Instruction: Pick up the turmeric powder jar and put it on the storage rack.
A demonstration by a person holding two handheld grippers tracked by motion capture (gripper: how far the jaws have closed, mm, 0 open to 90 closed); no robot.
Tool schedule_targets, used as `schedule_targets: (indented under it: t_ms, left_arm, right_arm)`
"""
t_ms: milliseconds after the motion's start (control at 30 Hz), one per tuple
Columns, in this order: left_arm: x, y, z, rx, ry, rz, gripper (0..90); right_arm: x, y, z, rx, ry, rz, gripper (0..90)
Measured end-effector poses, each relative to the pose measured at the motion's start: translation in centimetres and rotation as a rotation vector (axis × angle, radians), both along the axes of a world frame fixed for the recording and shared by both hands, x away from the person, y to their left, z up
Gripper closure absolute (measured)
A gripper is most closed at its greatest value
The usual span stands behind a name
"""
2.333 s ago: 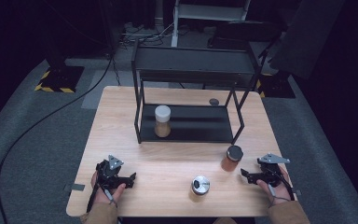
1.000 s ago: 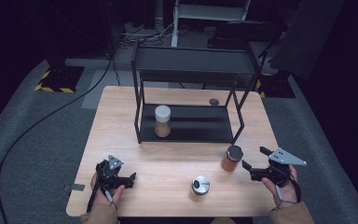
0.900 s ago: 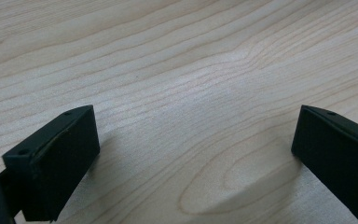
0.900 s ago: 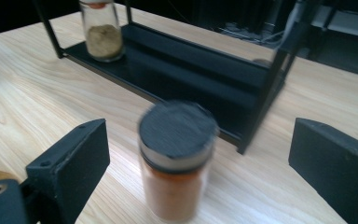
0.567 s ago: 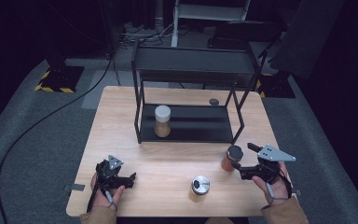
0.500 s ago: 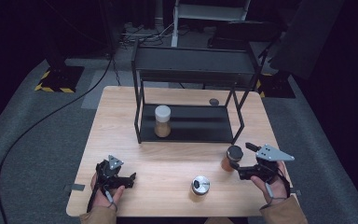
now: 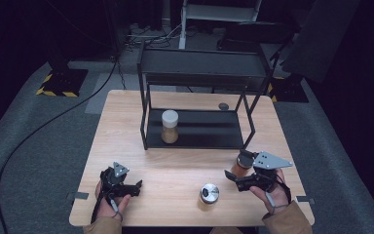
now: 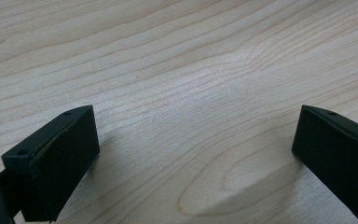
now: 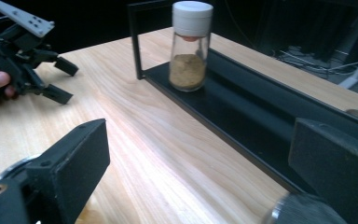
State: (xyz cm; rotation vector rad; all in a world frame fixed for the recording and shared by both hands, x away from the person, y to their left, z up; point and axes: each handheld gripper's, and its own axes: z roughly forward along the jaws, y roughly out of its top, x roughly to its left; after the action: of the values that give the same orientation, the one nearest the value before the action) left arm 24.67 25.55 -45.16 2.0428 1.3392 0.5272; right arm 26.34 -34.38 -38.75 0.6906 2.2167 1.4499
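On the lower shelf of the black rack stands a white-lidded jar of tan powder, also seen as the jar in the right gripper view. A dark-lidded jar of brown contents stands on the table right of centre. My right gripper is open just in front of it, jaws pointing left; the jar's lid sits by the right jaw. A silver-lidded jar stands near the front edge. My left gripper rests open on the wood at front left, nothing between its jaws.
The wooden table carries the rack across its back half. A small dark disc lies behind the rack at the right. The left gripper and a hand appear far off in the right gripper view. Dark floor and cables surround the table.
My right gripper has moved from the table's right edge leftward, up beside the brown jar. The left gripper and the jars have stayed put.
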Motion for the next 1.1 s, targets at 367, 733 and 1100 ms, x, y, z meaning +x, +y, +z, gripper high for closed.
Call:
schedule_targets:
  t_ms: [367, 733, 1100]
  left_arm:
    - [0.0, 0.0, 0.0, 0.000, 0.000, 0.000, 0.3]
    - [0.0, 0.0, 0.0, -0.001, -0.001, 0.001, 0.3]
    - [0.0, 0.0, 0.0, -0.002, -0.001, 0.002, 0.3]
  right_arm:
    - [-0.6, 2.1, -0.3, 0.011, 0.005, 0.085, 4.7]
    - [-1.0, 3.7, -1.1, 0.012, 0.011, 0.156, 4.5]
    - [-1.9, 4.6, -1.9, -0.006, 0.027, 0.187, 4.6]
